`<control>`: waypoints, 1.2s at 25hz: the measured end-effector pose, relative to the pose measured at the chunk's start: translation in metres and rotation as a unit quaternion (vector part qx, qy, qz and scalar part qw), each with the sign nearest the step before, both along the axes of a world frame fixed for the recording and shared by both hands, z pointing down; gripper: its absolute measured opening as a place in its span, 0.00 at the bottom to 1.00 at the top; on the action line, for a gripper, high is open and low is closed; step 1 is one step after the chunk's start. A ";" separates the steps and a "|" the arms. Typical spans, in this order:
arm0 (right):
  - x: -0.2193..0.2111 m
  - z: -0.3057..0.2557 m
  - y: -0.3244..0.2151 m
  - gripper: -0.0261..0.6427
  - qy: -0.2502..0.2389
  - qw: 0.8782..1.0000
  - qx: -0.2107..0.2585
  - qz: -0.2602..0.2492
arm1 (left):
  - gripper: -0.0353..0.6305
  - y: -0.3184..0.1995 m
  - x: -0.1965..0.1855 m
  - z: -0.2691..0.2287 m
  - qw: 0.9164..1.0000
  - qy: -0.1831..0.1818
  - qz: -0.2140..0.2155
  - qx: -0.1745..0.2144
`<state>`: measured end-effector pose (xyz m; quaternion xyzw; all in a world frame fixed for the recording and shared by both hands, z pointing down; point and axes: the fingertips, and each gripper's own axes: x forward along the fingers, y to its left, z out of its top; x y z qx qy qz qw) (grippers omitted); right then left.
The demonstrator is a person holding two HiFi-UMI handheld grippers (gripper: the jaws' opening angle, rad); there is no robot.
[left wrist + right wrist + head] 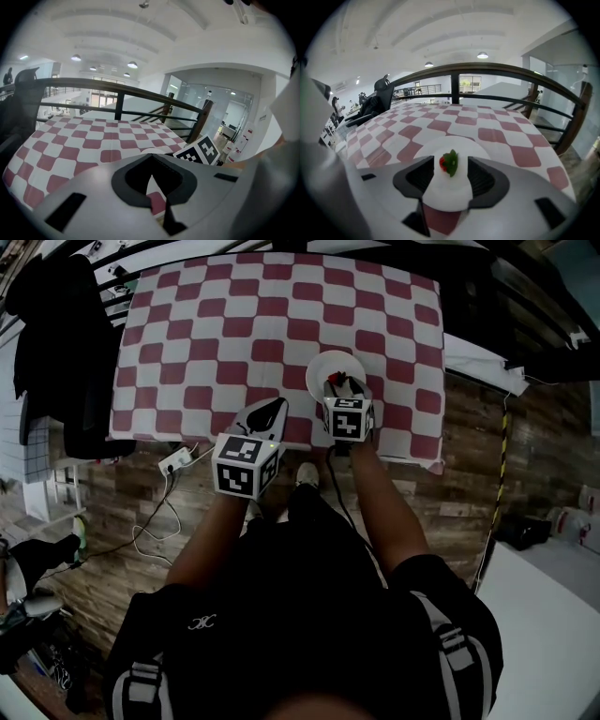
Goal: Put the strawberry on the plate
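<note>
A small red strawberry (448, 162) with a green leaf lies on the white plate (454, 142). It rests between the two pads of my right gripper (450, 169), which stand apart from it on both sides, so the gripper is open. From the head view the plate (326, 366) sits near the front edge of the red-and-white checked tablecloth (234, 334), with the strawberry (344, 382) at its near side and my right gripper (346, 388) over it. My left gripper (279, 405) hovers left of the plate, shut and empty (152, 175).
A dark railing (454, 70) runs behind the table's far edge. A black chair with clothes (56, 343) stands at the left. On the wooden floor by the table's front edge lie a power strip (175, 462) and cable. A white surface (553, 615) is at lower right.
</note>
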<state>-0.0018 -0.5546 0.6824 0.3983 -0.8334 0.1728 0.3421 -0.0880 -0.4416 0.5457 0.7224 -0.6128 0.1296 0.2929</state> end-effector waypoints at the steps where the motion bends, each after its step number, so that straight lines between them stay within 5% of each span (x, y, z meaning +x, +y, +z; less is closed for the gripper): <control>1: 0.002 -0.004 0.001 0.37 -0.003 1.000 0.004 0.003 | 0.05 0.000 0.000 -0.002 1.000 0.000 0.001 0.003; 4: 0.007 -0.022 0.005 0.37 -0.018 1.000 0.018 0.014 | 0.05 0.002 0.002 -0.008 1.000 0.001 0.005 0.010; 7: 0.015 -0.054 0.008 0.11 -0.048 0.996 0.059 0.035 | 0.05 0.003 0.003 -0.016 1.000 0.001 0.010 0.021; 9: 0.015 -0.081 0.012 0.06 -0.076 0.992 0.091 0.038 | 0.05 0.001 0.003 -0.023 0.999 0.000 0.014 0.030; 21: 0.032 -0.264 0.052 0.06 -0.178 0.954 0.234 0.063 | 0.05 -0.007 0.017 -0.098 0.991 -0.010 0.044 0.128; 30: 0.045 -0.307 0.071 0.06 -0.198 0.950 0.230 0.081 | 0.05 -0.005 0.019 -0.155 0.983 -0.024 0.060 0.175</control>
